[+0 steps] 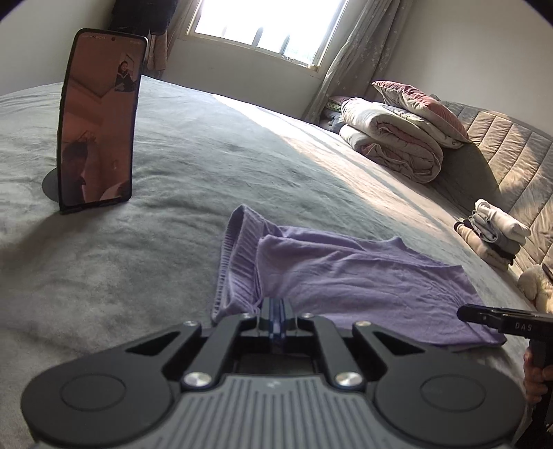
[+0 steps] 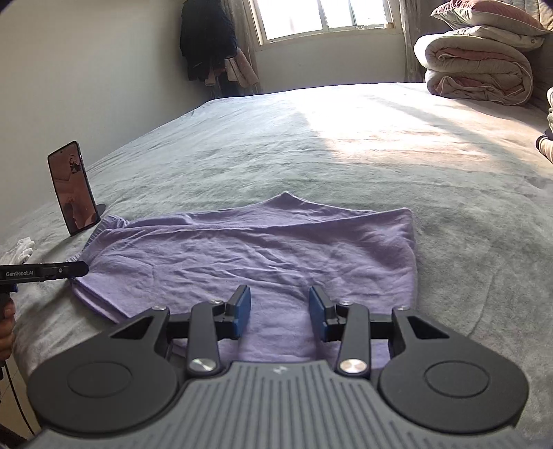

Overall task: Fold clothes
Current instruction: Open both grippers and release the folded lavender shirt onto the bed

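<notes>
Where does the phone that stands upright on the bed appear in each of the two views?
Left wrist view: the phone stands large at the upper left, on the grey bed, left of the purple garment.
Right wrist view: the phone is small at the left edge, just beyond the garment's left corner.
Shared landmark: the bright window behind the bed.

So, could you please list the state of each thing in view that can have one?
Left gripper: shut, at the garment's edge; whether it pinches cloth cannot be told.
Right gripper: open, nothing between its pads.
Purple garment: partly folded, lying wrinkled on the bed.
Phone: upright on its stand, screen lit.
Quilt: rolled up, pillow on top.
Clothes stack: folded, piled by the headboard.
</notes>
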### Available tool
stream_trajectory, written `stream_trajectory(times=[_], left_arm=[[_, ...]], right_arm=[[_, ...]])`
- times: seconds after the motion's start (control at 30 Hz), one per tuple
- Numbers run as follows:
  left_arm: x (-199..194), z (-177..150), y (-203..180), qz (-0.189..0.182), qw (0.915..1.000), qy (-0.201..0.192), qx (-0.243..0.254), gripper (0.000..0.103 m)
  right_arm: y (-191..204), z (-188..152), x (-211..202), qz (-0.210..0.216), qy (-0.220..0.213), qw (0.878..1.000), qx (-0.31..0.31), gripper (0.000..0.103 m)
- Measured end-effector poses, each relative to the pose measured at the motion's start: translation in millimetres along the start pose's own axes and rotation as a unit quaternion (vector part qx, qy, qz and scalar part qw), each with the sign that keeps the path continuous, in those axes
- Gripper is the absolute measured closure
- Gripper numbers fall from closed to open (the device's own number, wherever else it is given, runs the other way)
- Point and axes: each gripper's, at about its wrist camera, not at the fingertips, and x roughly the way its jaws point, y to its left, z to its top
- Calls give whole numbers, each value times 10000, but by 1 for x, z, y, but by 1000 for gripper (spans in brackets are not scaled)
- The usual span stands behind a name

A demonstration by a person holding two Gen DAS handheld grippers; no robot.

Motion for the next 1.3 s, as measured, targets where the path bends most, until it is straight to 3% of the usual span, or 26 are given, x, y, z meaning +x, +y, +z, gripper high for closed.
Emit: stream_trajectory(times=[0.13,0.23,0.43,0.6,0.73,0.83,1.0,1.07,1.13,1.3], left_arm=[[-9,3,1,-103,9999,-74,-95,99],[-13,8,-13,-220,9995,-205,85,89],[2,8,-52,-854,9949,-171,511,78],[22,-7,-69,-742,9916,277,1022,78],[20,-15,-59,-647,9897,278,1249,78],[13,-15,-48,-629,9899,249,1245,78],[2,-6,-34,-657,9918,364,1038,78],[-2,-2,-29,-742,9928,390,853,71],[-5,2,-31,-787,9931,282,819,64],[0,12,-41,-825,9942,-40,684,62]], right_arm=[[-7,-2,-3,39,-59,10000,-7,62],[-6,6,-8,85,-107,9999,-18,61],[4,10,-11,278,-132,9995,-79,61],[40,3,-1,509,-51,9966,-652,61],[60,-6,8,450,156,9894,-1368,61],[58,-13,7,349,166,9839,-1746,59],[36,-14,-6,393,279,9858,-1608,51],[29,-11,-13,413,317,9874,-1498,51],[22,-7,-19,356,279,9894,-1377,51],[2,11,-14,-73,23,9937,-1115,51]])
